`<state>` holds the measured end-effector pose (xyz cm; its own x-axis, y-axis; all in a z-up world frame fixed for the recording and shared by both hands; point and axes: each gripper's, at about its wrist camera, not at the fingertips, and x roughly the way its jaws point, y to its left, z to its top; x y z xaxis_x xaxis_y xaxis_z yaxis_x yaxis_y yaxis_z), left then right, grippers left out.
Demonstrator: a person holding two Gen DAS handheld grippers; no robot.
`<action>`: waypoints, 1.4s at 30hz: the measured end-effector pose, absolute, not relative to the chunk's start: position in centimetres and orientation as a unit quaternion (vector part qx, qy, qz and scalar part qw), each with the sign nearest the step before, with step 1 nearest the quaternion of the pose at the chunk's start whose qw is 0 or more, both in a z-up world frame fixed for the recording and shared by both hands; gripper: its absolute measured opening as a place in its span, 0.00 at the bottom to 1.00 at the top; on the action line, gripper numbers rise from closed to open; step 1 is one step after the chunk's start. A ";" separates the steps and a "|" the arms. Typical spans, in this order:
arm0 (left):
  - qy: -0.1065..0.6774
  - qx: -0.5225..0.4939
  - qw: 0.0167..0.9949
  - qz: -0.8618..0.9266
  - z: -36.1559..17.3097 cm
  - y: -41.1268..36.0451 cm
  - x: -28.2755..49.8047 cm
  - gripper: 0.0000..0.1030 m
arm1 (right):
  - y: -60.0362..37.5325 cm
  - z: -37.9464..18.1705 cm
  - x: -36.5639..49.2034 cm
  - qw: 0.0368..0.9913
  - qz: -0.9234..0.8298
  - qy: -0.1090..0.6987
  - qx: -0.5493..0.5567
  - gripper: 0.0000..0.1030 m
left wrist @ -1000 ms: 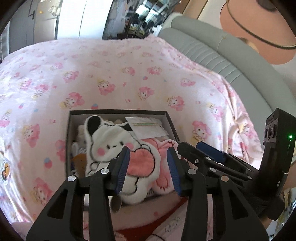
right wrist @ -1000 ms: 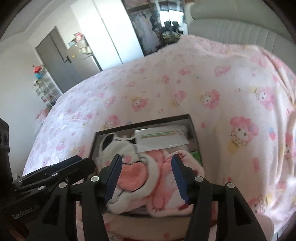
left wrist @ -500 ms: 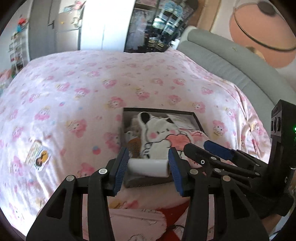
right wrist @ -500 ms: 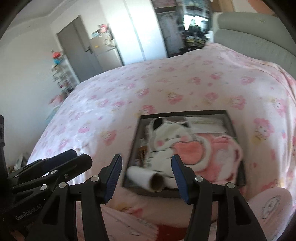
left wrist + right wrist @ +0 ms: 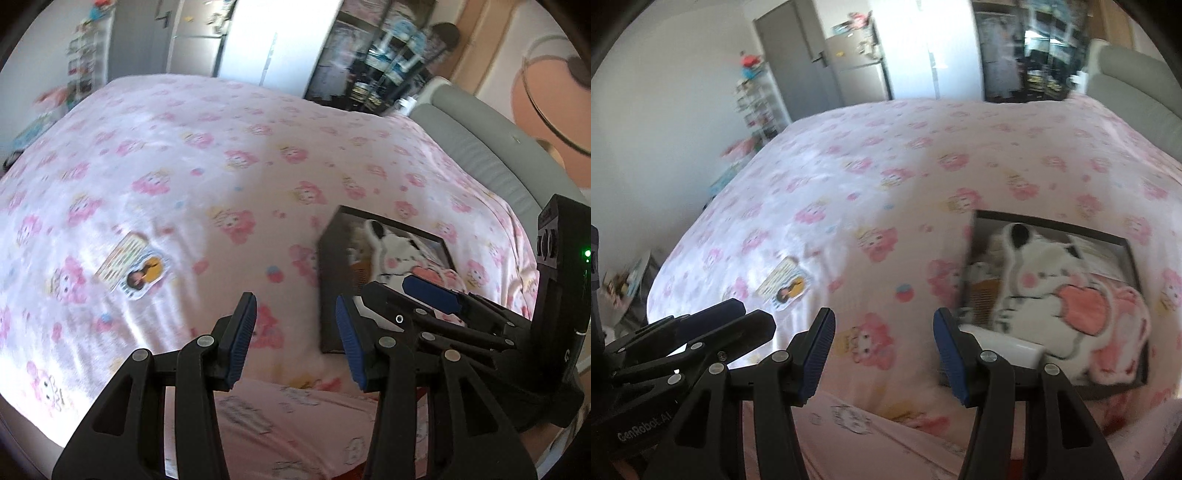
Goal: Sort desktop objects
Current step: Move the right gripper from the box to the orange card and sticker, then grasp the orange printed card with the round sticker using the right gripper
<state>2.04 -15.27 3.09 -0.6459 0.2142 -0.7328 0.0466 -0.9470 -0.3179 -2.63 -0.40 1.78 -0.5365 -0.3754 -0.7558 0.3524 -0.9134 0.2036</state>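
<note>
Pink cartoon-print bedspread [image 5: 886, 155] filling both views, grey padded headboard [image 5: 480, 140] behind. Dark open box [image 5: 1131, 242] resting on the spread off to the right, stuffed with a white plush dog [image 5: 1034, 280] hugging a pink heart, a pink plush [image 5: 1123, 332] alongside, a white roll [image 5: 1008, 349] at the near edge. Left gripper [image 5: 293, 334] with jaws parted about halfway, nothing between, over bare spread. Right gripper [image 5: 884, 356] likewise half open and empty. Small illustrated card [image 5: 135, 266] lying flat, alone, well left of the box.

Bright daylight, motion blur, fisheye-warped dark edges.
</note>
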 end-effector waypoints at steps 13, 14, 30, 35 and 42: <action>-0.227 -0.442 -0.053 0.866 -3.4 -26.2 1.6 0.44 | -12.9 -5.2 -7.4 0.312 -0.806 0.045 0.501 0.50; -0.235 -0.447 -0.065 0.861 -4.3 -27.2 1.4 0.44 | -13.5 -5.9 -8.0 0.315 -0.801 0.046 0.508 0.50; -0.410 -0.483 -0.097 0.767 -18.2 -38.3 -4.1 0.44 | -21.6 -14.8 -16.7 0.322 -0.767 0.082 0.549 0.50; -0.435 -0.465 -0.091 0.765 -19.5 -38.1 -4.9 0.33 | -23.7 -17.8 -17.9 0.342 -0.746 0.073 0.566 0.50; -0.413 -0.489 -0.069 0.766 -18.0 -36.4 -4.9 0.21 | -22.2 -17.6 -16.0 0.383 -0.711 0.054 0.587 0.30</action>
